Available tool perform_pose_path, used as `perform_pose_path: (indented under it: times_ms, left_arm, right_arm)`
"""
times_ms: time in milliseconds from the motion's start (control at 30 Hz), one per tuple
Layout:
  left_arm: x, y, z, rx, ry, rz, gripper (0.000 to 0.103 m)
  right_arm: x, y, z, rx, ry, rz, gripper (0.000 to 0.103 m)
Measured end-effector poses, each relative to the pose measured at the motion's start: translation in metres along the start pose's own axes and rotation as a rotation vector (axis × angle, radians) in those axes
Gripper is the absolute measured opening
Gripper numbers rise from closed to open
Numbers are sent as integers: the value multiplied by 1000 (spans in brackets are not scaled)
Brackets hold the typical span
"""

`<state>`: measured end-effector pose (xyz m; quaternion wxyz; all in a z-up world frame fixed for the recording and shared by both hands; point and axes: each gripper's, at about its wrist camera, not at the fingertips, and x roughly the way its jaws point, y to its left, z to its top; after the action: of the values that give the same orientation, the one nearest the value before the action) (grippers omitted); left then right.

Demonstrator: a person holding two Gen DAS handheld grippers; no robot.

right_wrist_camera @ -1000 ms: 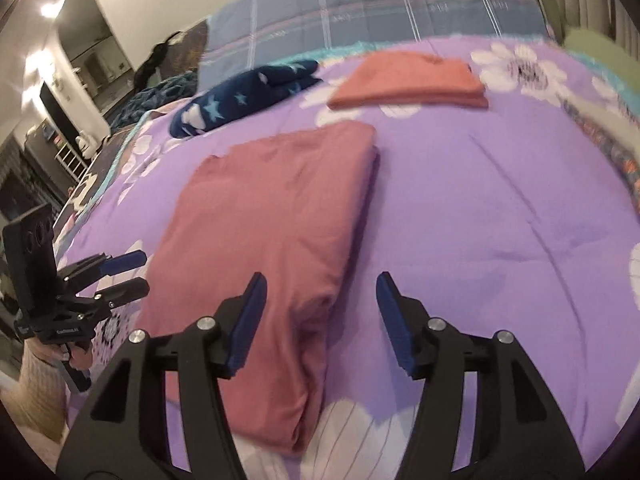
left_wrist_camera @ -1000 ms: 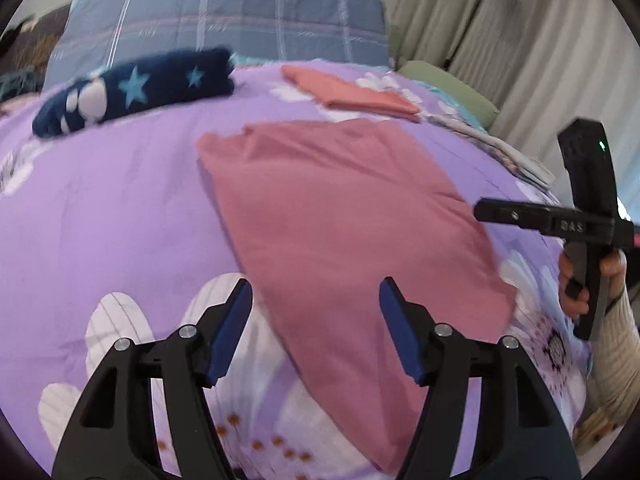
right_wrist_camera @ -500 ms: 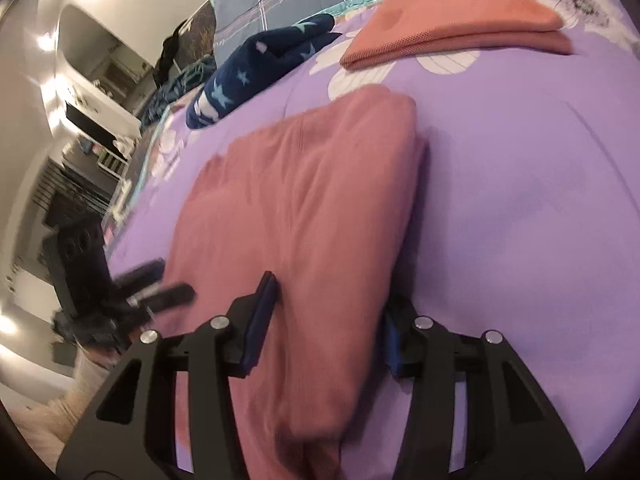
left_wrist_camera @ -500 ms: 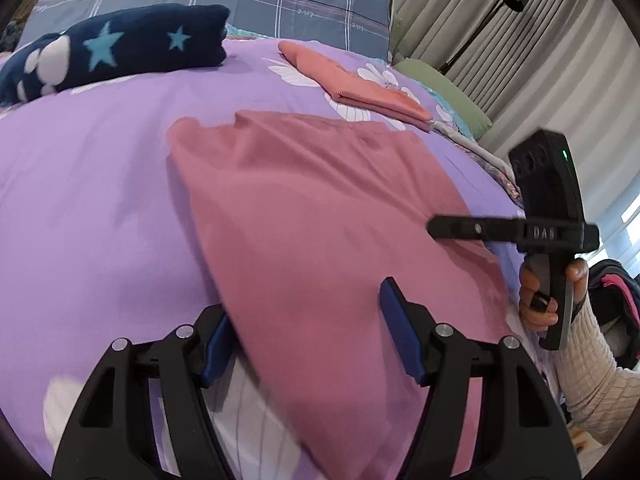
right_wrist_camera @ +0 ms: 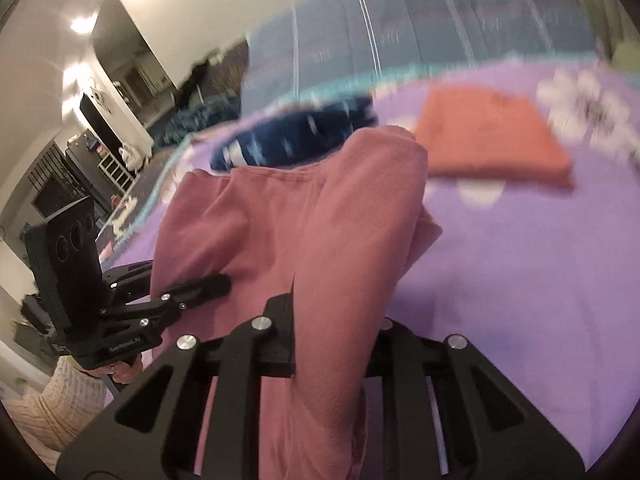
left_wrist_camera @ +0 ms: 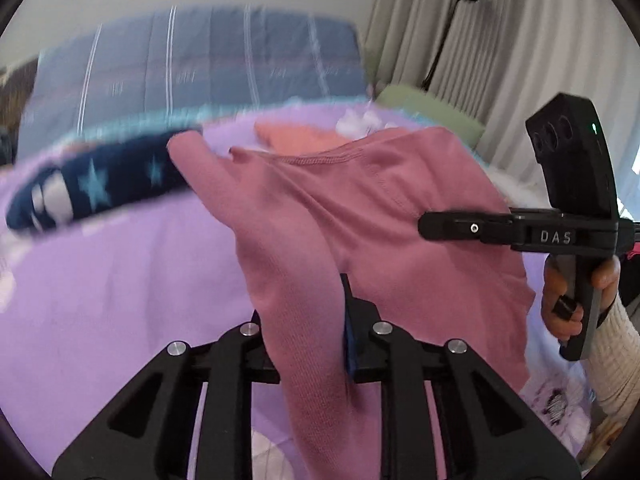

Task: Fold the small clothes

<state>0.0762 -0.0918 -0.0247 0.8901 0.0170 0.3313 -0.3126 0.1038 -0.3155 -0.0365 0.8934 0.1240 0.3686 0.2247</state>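
The left tool [left_wrist_camera: 308, 320] is clenched on one near corner of the pink garment [left_wrist_camera: 360, 216], and the right tool [right_wrist_camera: 336, 320] is clenched on the other; the cloth fills the centre of both views, its near edge raised off the purple floral bedcover [left_wrist_camera: 112, 280], its far part sagging toward it.

The risk, as I judge it, is an uneven fold. The knit is soft and limp, already bunched into thick ridges at each grip, so if one side travels faster or higher the edges will land skewed or creased. A thin pinch could also slip free mid-swing. The far hem lies close to the navy star-print bundle [left_wrist_camera: 92, 188] at middle left and the folded orange garment [right_wrist_camera: 492, 140] at upper right, and might drag across either.

The pink fabric is matte, fine-ribbed, with a stitched hem; the bedcover looks smooth and quilted.
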Motion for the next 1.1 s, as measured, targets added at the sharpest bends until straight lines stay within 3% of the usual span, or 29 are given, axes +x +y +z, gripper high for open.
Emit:
perform_pose_path:
  times_ms: [167, 333, 467, 633, 800, 833, 867, 900, 933, 967, 1033, 1100]
  left_arm:
    - [-31, -26, 52, 93, -127, 7, 20]
    - [-21, -46, 118, 194, -189, 60, 20]
    - [9, -48, 179, 232, -225, 107, 20]
    - [80, -51, 229, 303, -196, 185, 21]
    - [156, -39, 249, 326, -152, 255, 23]
    - [170, -36, 248, 333, -154, 289, 26]
    - [190, -31, 244, 348, -154, 359, 38]
    - [204, -27, 238, 362, -143, 422, 53]
    - [218, -23, 233, 376, -125, 487, 57]
    - [231, -17, 224, 388, -92, 535, 60]
    - [245, -5, 207, 383, -19, 522, 60]
    - [248, 6, 184, 356, 47, 462, 62]
  right_arm:
    - [-65, 22, 27, -68, -179, -38, 16]
    - [-94, 20, 83, -106, -282, -130, 16]
    - [-95, -10, 138, -97, -331, -197, 16]
    - [-69, -61, 187, -26, -334, -269, 17]
    - [-22, -123, 216, 57, -310, -314, 17]
    - [-11, -134, 219, 68, -303, -325, 17]
    - [5, -147, 222, 78, -292, -339, 19]
    - [19, -157, 221, 94, -271, -368, 32]
    - [34, -168, 221, 119, -239, -415, 53]
    - [51, -183, 216, 159, -189, -506, 60]
    - [67, -199, 201, 188, -133, -573, 60]
    - [74, -211, 173, 238, -88, -522, 60]
